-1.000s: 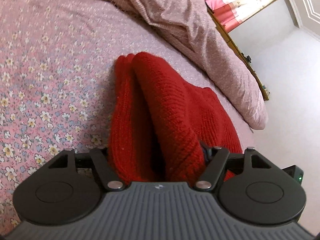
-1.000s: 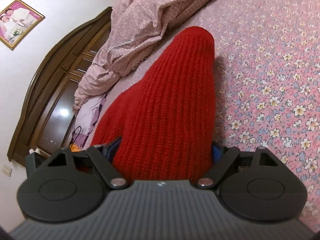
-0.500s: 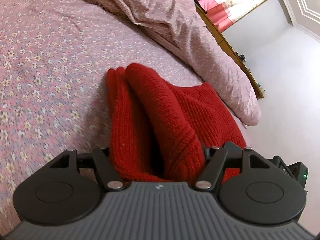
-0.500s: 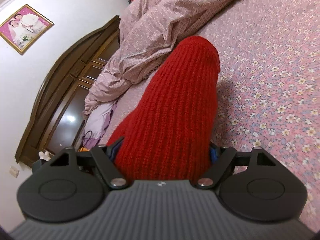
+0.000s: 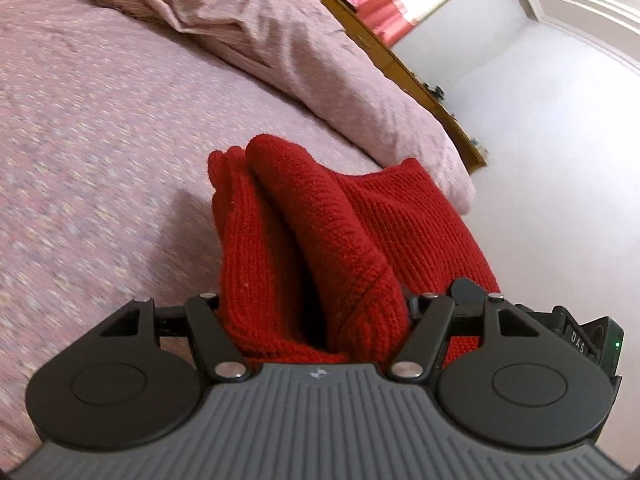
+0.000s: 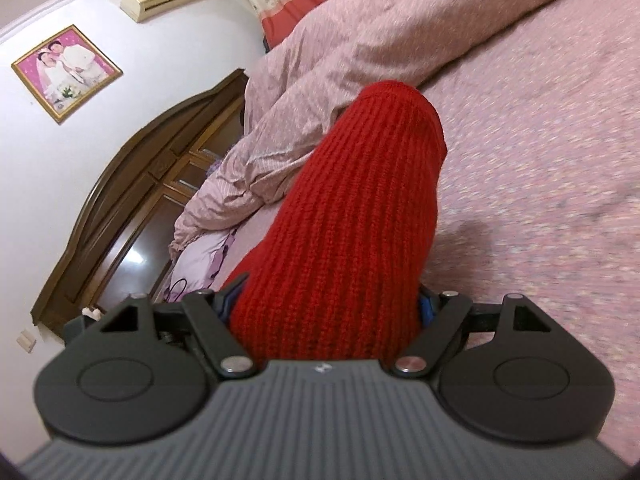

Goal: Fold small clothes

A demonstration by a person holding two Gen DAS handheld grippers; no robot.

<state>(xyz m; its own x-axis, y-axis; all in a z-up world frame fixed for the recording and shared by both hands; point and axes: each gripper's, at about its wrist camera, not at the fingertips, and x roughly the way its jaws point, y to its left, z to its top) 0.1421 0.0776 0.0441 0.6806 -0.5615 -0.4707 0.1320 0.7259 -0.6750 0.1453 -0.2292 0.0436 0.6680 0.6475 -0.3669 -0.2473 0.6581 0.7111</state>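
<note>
Two grippers: both clamped on one red knit garment
Left gripper: jaws closed on bunched folds
Right gripper: jaws closed on ribbed roll
Garment: hangs above bedspread, duvet at 12 o'clock

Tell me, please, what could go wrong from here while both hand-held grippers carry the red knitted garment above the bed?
1. The left hand-held gripper pinches several bunched layers of the red knitted garment; one thick layer may slip free and undo the fold.
2. The right hand-held gripper holds a hanging fold whose free end droops, so it could land crooked on the floral bedsheet.
3. The rumpled pink duvet lies close behind; the garment could come down on it unevenly.
</note>
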